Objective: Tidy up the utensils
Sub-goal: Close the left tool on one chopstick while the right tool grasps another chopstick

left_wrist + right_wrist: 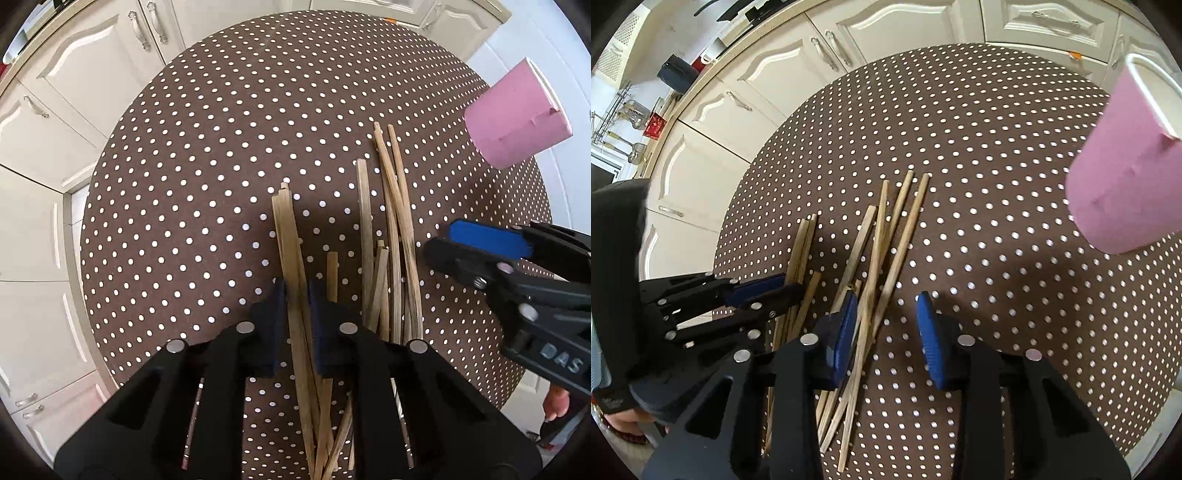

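Several wooden chopsticks (pixel 391 236) lie scattered on the round table with its brown polka-dot cloth (pixel 221 147); they also show in the right wrist view (pixel 886 240). My left gripper (pixel 298 325) is shut on a pair of chopsticks (pixel 290 236); in the right wrist view it (pixel 790 288) sits at the left of the pile. My right gripper (pixel 886 332) is open above the pile, holding nothing; it shows at the right of the left wrist view (pixel 476 251). A pink cup (pixel 517 114) stands at the table's right side, also seen in the right wrist view (pixel 1126 177).
White kitchen cabinets (pixel 74 92) run behind and to the left of the table (pixel 997 147). A counter with utensils and a red box (pixel 653 125) is at the far left. The table edge curves close on the right.
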The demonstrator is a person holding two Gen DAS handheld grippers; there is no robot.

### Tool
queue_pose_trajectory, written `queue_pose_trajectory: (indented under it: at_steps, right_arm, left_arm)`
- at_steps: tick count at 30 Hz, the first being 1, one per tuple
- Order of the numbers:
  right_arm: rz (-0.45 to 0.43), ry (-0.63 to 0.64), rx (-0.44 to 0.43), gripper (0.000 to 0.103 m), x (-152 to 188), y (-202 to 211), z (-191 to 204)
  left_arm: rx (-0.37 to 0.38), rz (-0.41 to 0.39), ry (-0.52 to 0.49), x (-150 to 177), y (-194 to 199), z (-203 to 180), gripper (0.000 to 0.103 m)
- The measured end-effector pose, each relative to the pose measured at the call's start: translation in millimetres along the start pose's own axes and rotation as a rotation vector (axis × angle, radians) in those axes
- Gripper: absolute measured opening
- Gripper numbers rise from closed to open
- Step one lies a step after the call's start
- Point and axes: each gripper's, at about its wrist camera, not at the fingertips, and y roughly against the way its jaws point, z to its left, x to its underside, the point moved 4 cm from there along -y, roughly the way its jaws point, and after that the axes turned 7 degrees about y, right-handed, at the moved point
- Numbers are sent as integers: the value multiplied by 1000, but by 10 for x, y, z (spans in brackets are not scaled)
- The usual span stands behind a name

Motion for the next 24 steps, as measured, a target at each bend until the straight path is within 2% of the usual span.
queue_pose_trajectory:
  at_steps: [2,9,13,17,20,24]
  right_arm:
    - [5,1,0,26,-35,-34,17]
    - [22,8,-6,18,-213,-152,119]
    - [32,7,-1,5,-290,-234,203]
    - [34,-7,-5,5,-313,-248,250]
    - [9,-17,-7,5,-197,-77,157]
    - [-46,-45,-18,5,-156,213,92]
  left_arm:
    - [17,-5,12,2,38,28,7]
    - [68,-27,41,9,202,306,7]
    - [95,-38,65,57,392,436,7]
    - [116,-62,82,136,545,515,7]
    - [140,-81,86,124,660,503,7]
    - [162,-119,39,73,900,389,6]
